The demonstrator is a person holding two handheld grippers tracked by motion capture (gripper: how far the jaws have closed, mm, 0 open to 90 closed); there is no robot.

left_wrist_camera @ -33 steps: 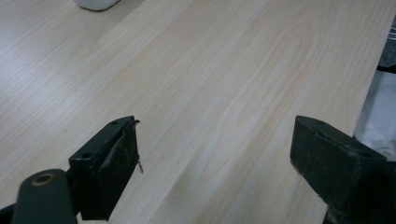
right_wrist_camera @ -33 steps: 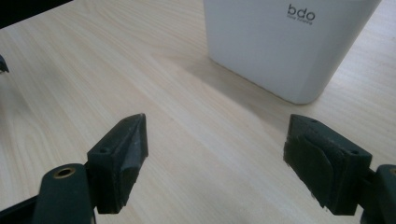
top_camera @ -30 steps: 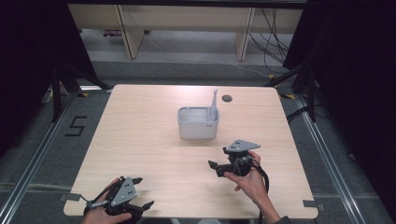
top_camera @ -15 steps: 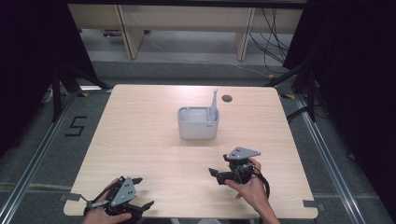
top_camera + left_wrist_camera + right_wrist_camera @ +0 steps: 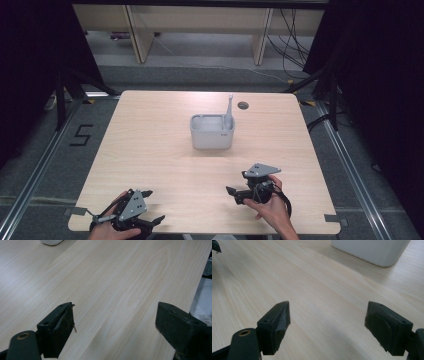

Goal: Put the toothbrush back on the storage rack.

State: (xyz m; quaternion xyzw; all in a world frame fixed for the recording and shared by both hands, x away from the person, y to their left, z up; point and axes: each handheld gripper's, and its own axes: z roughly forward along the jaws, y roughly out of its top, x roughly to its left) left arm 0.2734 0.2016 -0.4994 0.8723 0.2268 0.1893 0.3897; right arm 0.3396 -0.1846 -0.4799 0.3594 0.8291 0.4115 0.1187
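Right tongs (image 5: 239, 192) drawn back toward table edge; both tongs spread, empty. White bin (image 5: 212, 132) holds upright utensil (image 5: 229, 111).

From overhead I look forward and down over the whole pale wooden table (image 5: 150, 150). My two gripper cameras sit low and close above its surface, both aimed toward the white plastic rectangular bin (image 5: 212, 132) (image 5: 372, 251) (image 5: 51, 242) at centre.
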